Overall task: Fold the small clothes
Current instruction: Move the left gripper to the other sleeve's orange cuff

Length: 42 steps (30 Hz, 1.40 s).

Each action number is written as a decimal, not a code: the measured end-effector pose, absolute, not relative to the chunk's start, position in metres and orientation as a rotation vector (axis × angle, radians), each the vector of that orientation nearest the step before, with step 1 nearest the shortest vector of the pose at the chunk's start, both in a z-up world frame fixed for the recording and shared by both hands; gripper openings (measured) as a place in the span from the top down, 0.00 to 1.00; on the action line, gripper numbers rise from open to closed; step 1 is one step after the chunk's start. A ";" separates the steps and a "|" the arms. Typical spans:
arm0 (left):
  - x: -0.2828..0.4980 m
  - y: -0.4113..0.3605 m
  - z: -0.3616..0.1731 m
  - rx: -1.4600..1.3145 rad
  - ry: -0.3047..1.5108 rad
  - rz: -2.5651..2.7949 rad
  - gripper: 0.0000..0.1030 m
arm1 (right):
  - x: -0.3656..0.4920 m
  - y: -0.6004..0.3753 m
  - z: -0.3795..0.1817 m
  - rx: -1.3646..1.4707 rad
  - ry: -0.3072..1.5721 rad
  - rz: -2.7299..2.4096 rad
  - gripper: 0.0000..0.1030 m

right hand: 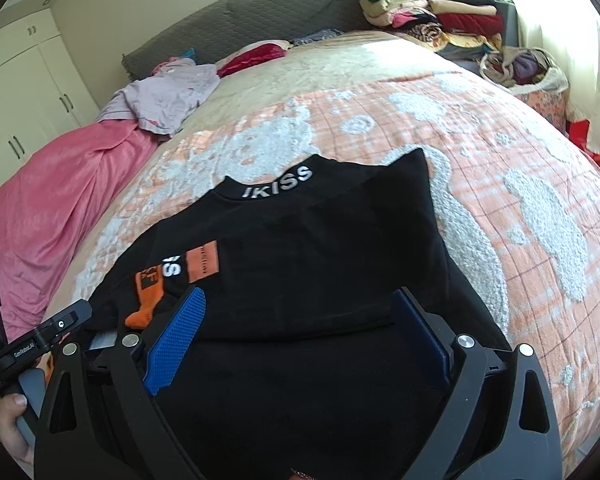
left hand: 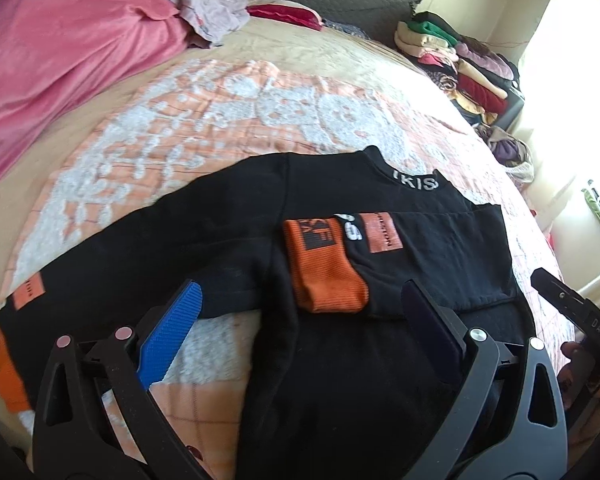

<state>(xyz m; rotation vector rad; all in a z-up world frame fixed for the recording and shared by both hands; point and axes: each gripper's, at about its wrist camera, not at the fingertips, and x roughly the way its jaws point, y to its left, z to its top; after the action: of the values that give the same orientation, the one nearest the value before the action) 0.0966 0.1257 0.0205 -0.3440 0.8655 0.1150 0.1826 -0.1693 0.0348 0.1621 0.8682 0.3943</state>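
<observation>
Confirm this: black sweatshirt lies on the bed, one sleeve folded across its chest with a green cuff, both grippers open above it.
The cuff is orange, not green, as the left wrist view shows. The rest holds: the black sweatshirt lies on the bed, and the left gripper and right gripper are open.

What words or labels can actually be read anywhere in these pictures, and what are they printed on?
"IKISS": white letters on the collar of the black sweatshirt.
"DAS": on the right gripper's body, seen from the left wrist view.
"GenRobot.AI": on the left gripper's body, seen from the right wrist view.
Orange chest patch: vertical print, too blurred to read.
Orange cuff: dark print, unclear.
</observation>
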 end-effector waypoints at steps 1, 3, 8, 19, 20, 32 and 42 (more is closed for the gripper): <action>0.094 0.128 0.021 -0.349 0.862 0.120 0.09 | 0.182 -0.167 0.036 0.160 0.866 0.400 0.09; 0.087 0.134 0.022 -0.357 0.856 0.134 0.09 | 0.179 -0.160 0.040 0.153 0.861 0.420 0.09; 0.066 0.153 0.025 -0.377 0.844 0.183 0.09 | 0.171 -0.139 0.052 0.126 0.837 0.479 0.09; 0.021 0.195 0.019 -0.454 0.833 0.268 0.09 | 0.164 -0.086 0.064 0.059 0.825 0.577 0.09; 0.017 0.199 0.018 -0.458 0.835 0.278 0.09 | 0.163 -0.080 0.064 0.050 0.826 0.588 0.09; -0.032 0.236 -0.001 -0.535 0.864 0.342 0.09 | 0.150 -0.026 0.062 -0.026 0.847 0.685 0.09; -0.074 0.260 -0.024 -0.728 0.862 0.312 0.09 | 0.145 -0.009 0.056 -0.040 0.864 0.710 0.09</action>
<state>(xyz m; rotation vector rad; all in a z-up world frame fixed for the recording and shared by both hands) -0.0740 0.2599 -0.0244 -0.7283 0.8622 0.3125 0.1448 -0.0092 0.0561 -0.0400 0.8640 0.7099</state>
